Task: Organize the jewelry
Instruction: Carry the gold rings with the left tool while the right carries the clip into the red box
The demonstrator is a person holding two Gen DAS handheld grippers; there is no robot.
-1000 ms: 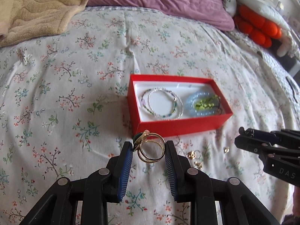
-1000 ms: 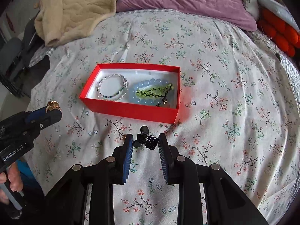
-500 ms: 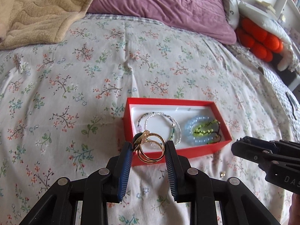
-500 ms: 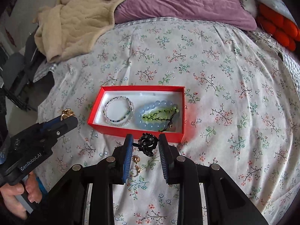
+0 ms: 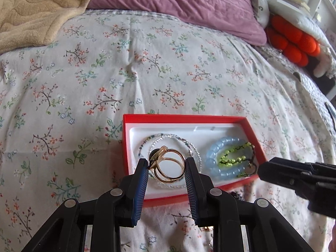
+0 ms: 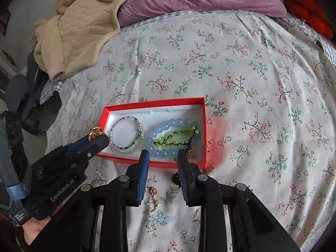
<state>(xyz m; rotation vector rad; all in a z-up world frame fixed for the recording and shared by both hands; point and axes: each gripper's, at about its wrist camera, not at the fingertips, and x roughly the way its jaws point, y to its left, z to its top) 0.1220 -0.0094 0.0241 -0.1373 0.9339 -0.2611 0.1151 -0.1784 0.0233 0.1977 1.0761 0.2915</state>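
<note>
Left tool (image 5: 167,164) clamps gold rings (image 5: 168,167) above red box (image 5: 168,118); right tool (image 6: 162,154) gapes empty.

Soft, even daylight, sharp centres, faint shadows (fisheye bending and dark corners).

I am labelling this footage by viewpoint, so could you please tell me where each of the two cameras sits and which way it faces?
Left wrist view: rides the left gripper, looking forward and down over the red box; its fingers clamp gold rings; the right gripper's tip intrudes at right.
Right wrist view: rides the right gripper, facing the box's near wall; nothing sits between its fingers; the left gripper and the person's hand show at left.
Shared: box, bracelets, floral bedspread.
</note>
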